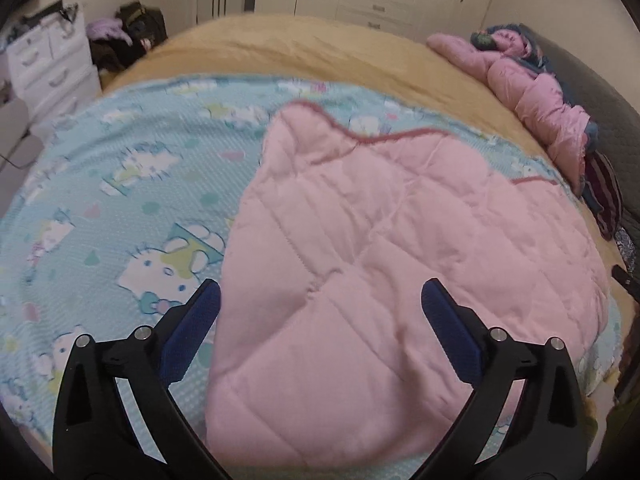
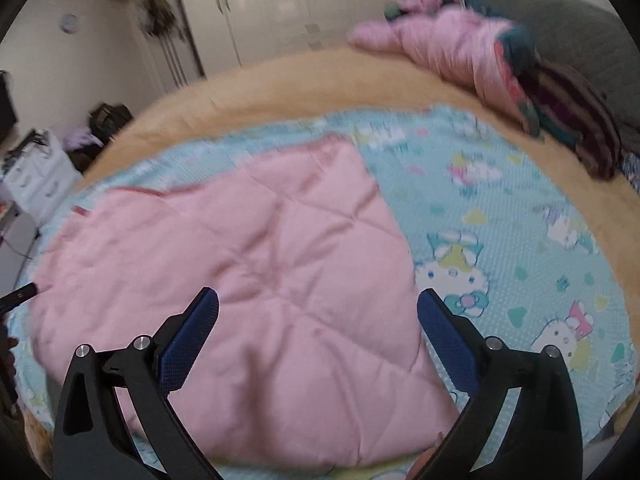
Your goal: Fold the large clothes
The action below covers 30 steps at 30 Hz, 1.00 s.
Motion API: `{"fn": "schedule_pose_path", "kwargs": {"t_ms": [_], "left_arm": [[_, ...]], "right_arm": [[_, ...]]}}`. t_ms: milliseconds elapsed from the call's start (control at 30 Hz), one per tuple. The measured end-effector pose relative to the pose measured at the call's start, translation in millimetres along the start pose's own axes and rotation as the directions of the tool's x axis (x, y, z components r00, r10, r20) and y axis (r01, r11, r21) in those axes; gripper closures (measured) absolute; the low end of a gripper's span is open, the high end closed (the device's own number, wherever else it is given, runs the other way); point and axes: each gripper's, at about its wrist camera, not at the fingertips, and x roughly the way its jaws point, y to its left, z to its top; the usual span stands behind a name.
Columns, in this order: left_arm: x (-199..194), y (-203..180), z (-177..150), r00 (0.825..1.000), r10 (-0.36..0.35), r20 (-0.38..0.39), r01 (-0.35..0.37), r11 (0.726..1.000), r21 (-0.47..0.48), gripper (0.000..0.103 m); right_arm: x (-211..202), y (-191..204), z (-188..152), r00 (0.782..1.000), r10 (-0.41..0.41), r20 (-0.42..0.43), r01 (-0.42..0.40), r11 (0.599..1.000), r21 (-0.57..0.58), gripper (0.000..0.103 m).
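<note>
Lying on a big bed (image 1: 256, 46) is a pink quilt (image 1: 380, 264), and it is folded over so the soft pink side faces up. It rests on a blue sheet (image 1: 120, 184) with white cats printed on it, and the blue sheet lies on a tan cover that goes over the whole bed. A thin dark pink trim runs along the far edge of the quilt. The left claw (image 1: 320, 296) hangs above the near part of the quilt with its two blue pads (image 1: 196, 328) wide apart, and it holds nothing. The right claw (image 2: 318, 304) hangs above the quilt too, with its pads spread just as wide and nothing in them. From the right view the quilt sits to the left and the bare blue sheet shows on the right. Far off at the head of the bed is a bunched pink blanket (image 1: 536, 100) next to some dark striped cloth (image 2: 572, 120). Beside the bed stands a white set of drawers (image 1: 52, 64), and tall white cupboards (image 2: 280, 4) fill the back wall
</note>
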Motion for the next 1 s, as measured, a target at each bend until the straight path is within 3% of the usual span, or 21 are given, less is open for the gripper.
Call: {"fn": "schedule_pose_path", "kwargs": {"t_ms": [200, 300, 433, 600, 767, 1000], "left_arm": [[-73, -31, -24, 0.983, -0.025, 0.181, 0.017, 0.999, 0.046, 0.009], [-98, -49, -46, 0.976, -0.049, 0.214, 0.032, 0.996, 0.084, 0.009], [-113, -57, -80, 0.972, -0.079, 0.220, 0.062, 0.995, 0.082, 0.009], [-114, -62, -119, 0.982, -0.007, 0.188, -0.005, 0.998, 0.061, 0.009], [-126, -66, -136, 0.975, 0.010, 0.223, -0.026, 0.997, 0.066, 0.009], [-134, -76, -150, 0.970, -0.022, 0.241, 0.001, 0.996, 0.088, 0.009]], "right_arm": [[-79, 29, -21, 0.987, 0.064, 0.148, -0.056, 0.997, -0.059, 0.004], [-112, 42, -44, 0.977, 0.082, 0.199, -0.070, 0.995, -0.065, 0.004], [-135, 57, -71, 0.974, 0.068, 0.217, -0.049, 0.995, -0.088, 0.004], [-154, 71, -104, 0.971, 0.071, 0.226, -0.057, 0.996, -0.071, 0.004], [-158, 89, -123, 0.976, 0.048, 0.211, -0.029, 0.995, -0.094, 0.004], [-159, 104, -131, 0.974, 0.037, 0.224, -0.007, 0.991, -0.134, 0.004]]}}
